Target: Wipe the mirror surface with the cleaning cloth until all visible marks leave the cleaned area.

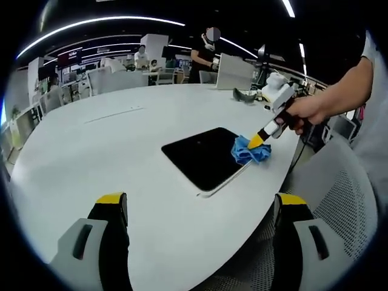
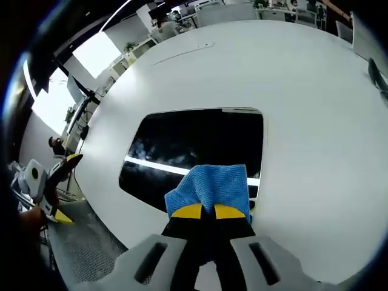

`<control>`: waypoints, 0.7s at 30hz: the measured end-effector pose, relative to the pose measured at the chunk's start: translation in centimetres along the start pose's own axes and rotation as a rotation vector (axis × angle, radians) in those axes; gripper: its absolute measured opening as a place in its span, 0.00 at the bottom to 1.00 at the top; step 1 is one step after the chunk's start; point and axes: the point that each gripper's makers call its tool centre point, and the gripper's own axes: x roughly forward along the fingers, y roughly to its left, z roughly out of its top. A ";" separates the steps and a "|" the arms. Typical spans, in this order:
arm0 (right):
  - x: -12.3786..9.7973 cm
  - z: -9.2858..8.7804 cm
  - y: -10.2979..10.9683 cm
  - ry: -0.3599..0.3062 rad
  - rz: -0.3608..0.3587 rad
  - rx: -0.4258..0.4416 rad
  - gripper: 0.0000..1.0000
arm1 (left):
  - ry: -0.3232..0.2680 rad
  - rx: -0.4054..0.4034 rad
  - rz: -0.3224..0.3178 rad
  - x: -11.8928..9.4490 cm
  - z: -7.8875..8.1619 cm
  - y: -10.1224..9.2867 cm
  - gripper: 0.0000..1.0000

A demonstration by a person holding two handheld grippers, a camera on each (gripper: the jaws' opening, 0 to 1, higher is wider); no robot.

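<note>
In the left gripper view, my left gripper (image 1: 197, 209) hung released and empty over the white table (image 1: 109, 157), while the right gripper (image 1: 259, 140) pressed the blue cleaning cloth (image 1: 250, 151) onto the mirror (image 1: 203, 156) near its right edge. I judged wiping was under way.

In the right gripper view, its jaws stood clenched on the cloth (image 2: 209, 185). Faint smears showed on the glass (image 2: 182, 142), so my next stroke should sweep there.
</note>
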 end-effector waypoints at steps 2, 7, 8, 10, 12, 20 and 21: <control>-0.2 0.2 -0.5 -0.007 -0.009 0.010 0.00 | -0.001 0.001 -0.002 0.0 0.0 0.0 0.99; -0.4 0.0 -1.4 -0.006 -0.009 0.035 0.00 | 0.002 -0.001 -0.007 0.0 0.0 -0.2 0.99; -0.5 -0.1 -1.6 -0.008 -0.009 0.043 0.00 | 0.003 -0.002 -0.009 0.0 -0.1 -0.1 0.99; -0.7 -0.2 -1.9 -0.011 -0.014 0.047 0.00 | 0.009 -0.003 -0.012 0.0 -0.2 -0.2 0.99; -0.9 -0.4 -2.2 -0.012 -0.021 0.053 0.00 | 0.008 -0.001 -0.013 0.0 -0.3 -0.2 0.99; -1.4 -0.8 -3.3 -0.011 -0.037 0.048 0.00 | 0.004 0.001 -0.014 -0.1 -0.2 -0.2 0.99; -1.6 -0.9 -3.5 -0.011 -0.041 0.048 0.00 | 0.005 0.001 -0.015 -0.1 -0.2 -0.2 0.99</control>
